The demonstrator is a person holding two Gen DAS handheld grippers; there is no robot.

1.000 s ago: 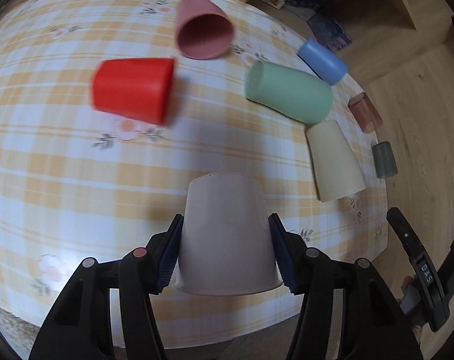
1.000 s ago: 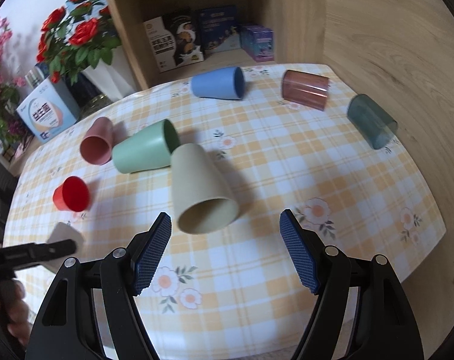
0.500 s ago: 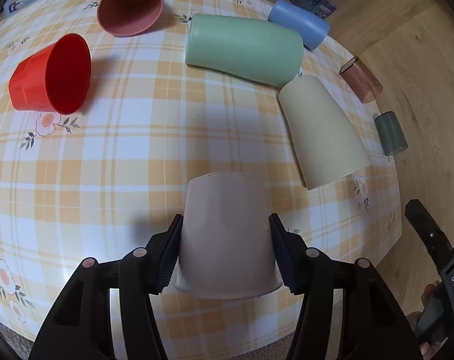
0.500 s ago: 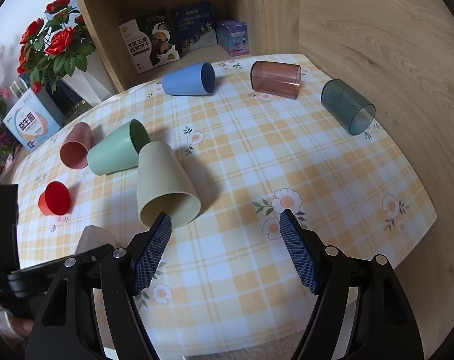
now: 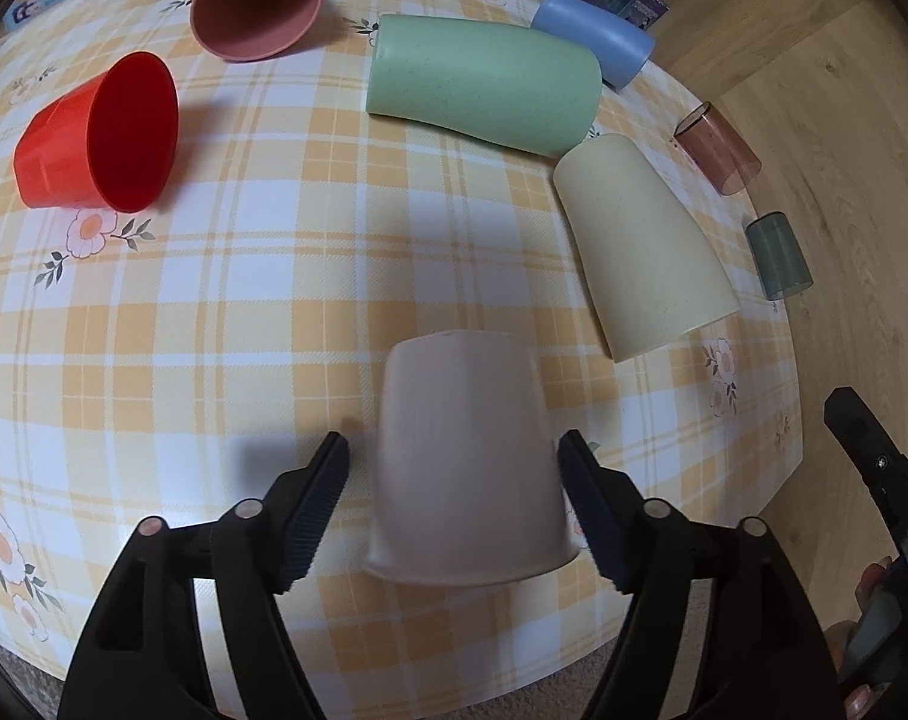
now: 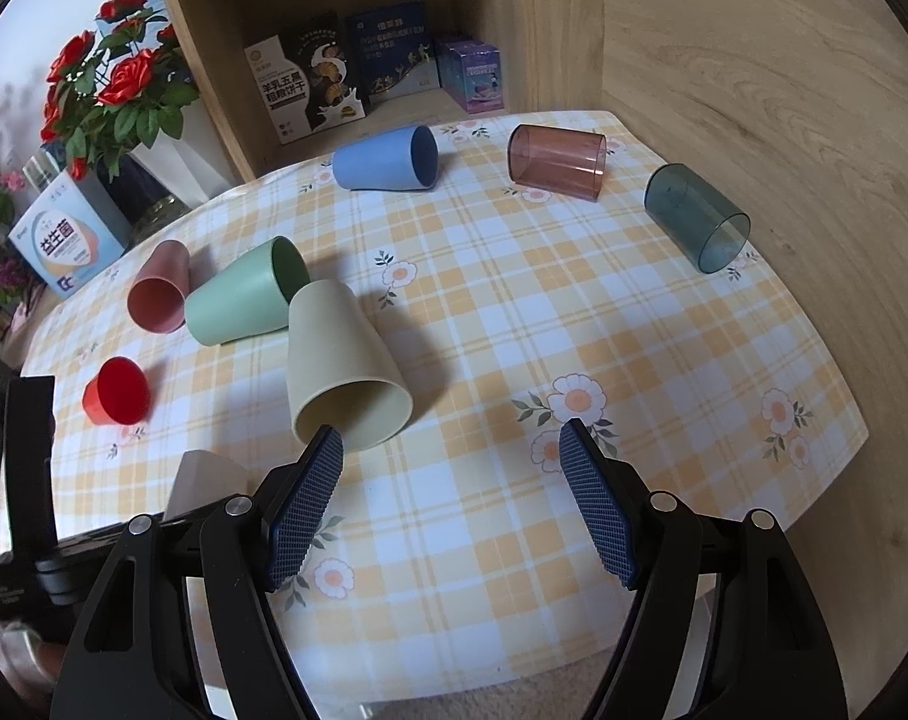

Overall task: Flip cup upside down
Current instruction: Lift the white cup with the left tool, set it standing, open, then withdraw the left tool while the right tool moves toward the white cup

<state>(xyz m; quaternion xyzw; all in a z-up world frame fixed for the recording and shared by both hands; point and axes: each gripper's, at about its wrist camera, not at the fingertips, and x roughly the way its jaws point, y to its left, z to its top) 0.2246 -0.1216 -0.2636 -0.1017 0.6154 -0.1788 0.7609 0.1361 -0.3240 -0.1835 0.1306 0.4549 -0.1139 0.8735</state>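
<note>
eight cups sit on one worktop [image 6: 664,360] under a yellow checked cloth with printed flowers. behind it stands a wooden shelf [image 6: 345,18] holding boxes, with red roses [image 6: 117,84] beside it. the green cup [image 5: 484,90] and the cream cup [image 5: 640,246] lie on their sides, close together near the middle; in the right wrist view the cream cup's open mouth faces the camera. the blue cup [image 6: 387,159], brown clear cup [image 6: 556,162] and teal clear cup [image 6: 697,219] lie on their sides along the far and right edges. the pink cup [image 5: 255,0] and the small red cup [image 5: 99,132] lie on their sides at the left.

the pale beige cup [image 5: 466,462] stands mouth down, base up, near the front edge of the worktop, between the pads of the left claw [image 5: 454,504]. that claw is spread wider than the cup, with a gap showing on each side, so it grips nothing. the right claw [image 6: 450,501] hangs above the cloth with its pads wide apart and nothing between them, its left pad just in front of the cream cup's rim.
</note>
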